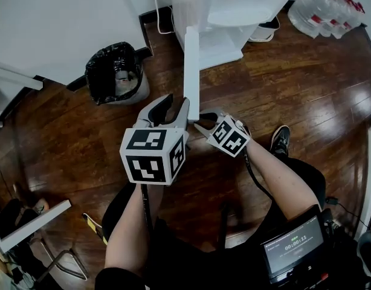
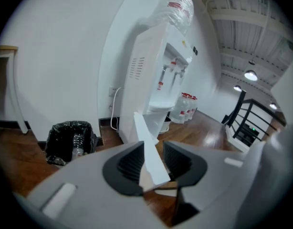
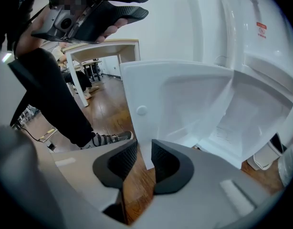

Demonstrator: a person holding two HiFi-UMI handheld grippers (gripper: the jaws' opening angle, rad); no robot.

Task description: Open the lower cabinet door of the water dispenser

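The white water dispenser [image 1: 234, 5] [image 2: 156, 66] stands against the wall. Its lower cabinet door [image 1: 191, 65] [image 2: 144, 132] [image 3: 184, 99] is swung out towards me, edge-on in the head view. My left gripper [image 1: 173, 106] [image 2: 153, 159] is shut on the door's free edge, and the white panel runs between both dark pads. My right gripper [image 1: 203, 121] [image 3: 144, 159] sits just right of the door's near end, low by its bottom corner. Its jaws stand a narrow gap apart with floor showing between them. The open cabinet interior [image 3: 246, 123] is white.
A bin with a black bag [image 1: 116, 71] [image 2: 70, 140] stands left of the dispenser, with a white cord [image 1: 156, 11] behind. Water bottles [image 1: 327, 8] are at the back right. A shoe [image 1: 281, 139] and leg [image 3: 56, 99] are close by, and a wooden table [image 3: 103, 49] stands beyond.
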